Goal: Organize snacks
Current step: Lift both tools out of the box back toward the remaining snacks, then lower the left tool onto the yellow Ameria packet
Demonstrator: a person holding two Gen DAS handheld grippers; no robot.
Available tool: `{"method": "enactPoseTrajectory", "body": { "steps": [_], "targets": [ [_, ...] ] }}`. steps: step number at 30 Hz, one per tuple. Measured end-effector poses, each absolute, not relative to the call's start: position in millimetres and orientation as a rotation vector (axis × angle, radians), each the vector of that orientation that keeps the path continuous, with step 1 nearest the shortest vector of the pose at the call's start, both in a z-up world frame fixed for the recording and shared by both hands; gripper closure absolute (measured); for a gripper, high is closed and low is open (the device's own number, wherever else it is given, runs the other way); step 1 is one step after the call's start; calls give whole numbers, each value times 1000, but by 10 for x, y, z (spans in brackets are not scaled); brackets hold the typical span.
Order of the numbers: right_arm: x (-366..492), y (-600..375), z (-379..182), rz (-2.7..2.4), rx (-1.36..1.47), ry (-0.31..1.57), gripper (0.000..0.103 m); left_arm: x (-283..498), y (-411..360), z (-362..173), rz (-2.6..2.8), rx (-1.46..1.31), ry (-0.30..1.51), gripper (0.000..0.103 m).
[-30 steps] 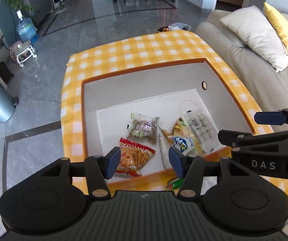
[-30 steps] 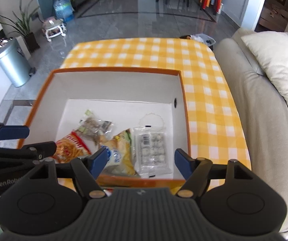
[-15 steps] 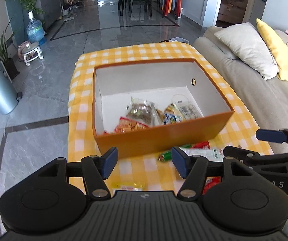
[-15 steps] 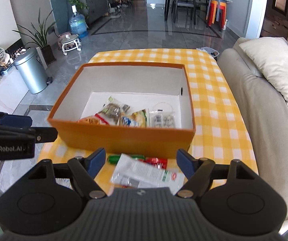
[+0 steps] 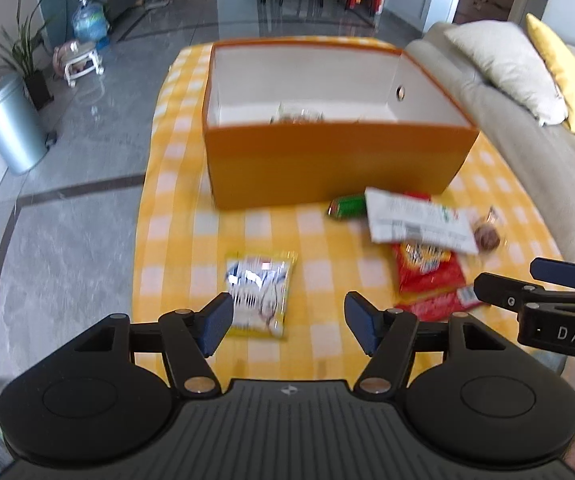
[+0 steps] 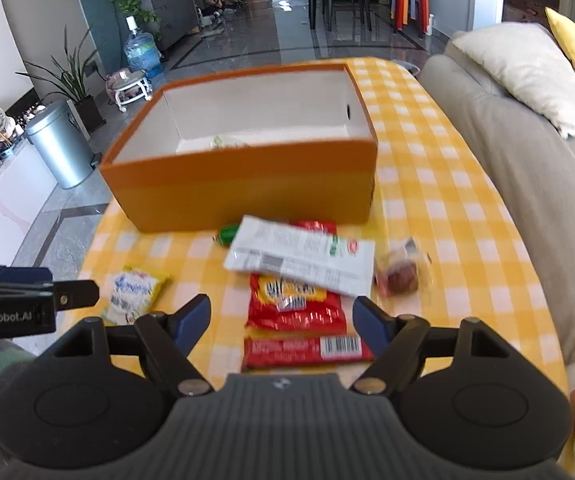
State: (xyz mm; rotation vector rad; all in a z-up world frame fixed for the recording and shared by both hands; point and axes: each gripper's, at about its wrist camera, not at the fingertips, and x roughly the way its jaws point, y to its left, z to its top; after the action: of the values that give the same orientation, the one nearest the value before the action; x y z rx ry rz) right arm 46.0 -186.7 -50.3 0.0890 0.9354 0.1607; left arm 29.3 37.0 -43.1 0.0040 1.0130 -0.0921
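The yellow-checked counter (image 5: 175,240) fills mid-frame, the orange cardboard box (image 5: 327,164) at upper centre. Loose snacks lie below it. Both grippers are empty: left gripper (image 5: 288,322), just widened, is positioned over the yellow-white packet (image 5: 261,292); right gripper (image 6: 283,322) is spread above the red wrapper (image 6: 295,308). The overlapping white pouch (image 6: 303,260) could be dragged.

Home living room — sofa (image 6: 527,184), potted plants (image 6: 71,80)

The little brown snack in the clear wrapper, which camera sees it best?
The right wrist view. There the brown snack in its clear wrapper lies in plain sight beside the white packet. The left wrist view shows it smaller, farther toward the edge and blurrier.
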Motion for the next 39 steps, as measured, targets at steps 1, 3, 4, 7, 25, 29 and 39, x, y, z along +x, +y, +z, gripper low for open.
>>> {"method": "enactPoseTrajectory", "body": {
  "steps": [1, 3, 4, 7, 25, 29, 39],
  "targets": [
    [432, -1867, -548, 163, 88, 942, 27, 274, 375, -459, -88, 3, 1021, 28],
    [395, -1871, -628, 165, 86, 956, 27, 246, 376, -515, -83, 8, 1034, 28],
    [381, -1871, -668, 164, 83, 965, 27, 236, 371, -547, -79, 18, 1041, 28],
    [371, -1885, -770, 162, 79, 983, 27, 250, 353, -609, -63, 48, 1055, 28],
    [753, -1922, -1181, 82, 237, 1211, 20, 961, 363, -1047, -12, 57, 1231, 21],
    [810, -1954, -1257, 53, 307, 1255, 28, 1047, 422, -1133, 27, 48, 1243, 21],
    [996, -2098, -1396, -80, 496, 1277, 49, 1164, 502, -1266, 52, 7, 1293, 20]
  ]
}}
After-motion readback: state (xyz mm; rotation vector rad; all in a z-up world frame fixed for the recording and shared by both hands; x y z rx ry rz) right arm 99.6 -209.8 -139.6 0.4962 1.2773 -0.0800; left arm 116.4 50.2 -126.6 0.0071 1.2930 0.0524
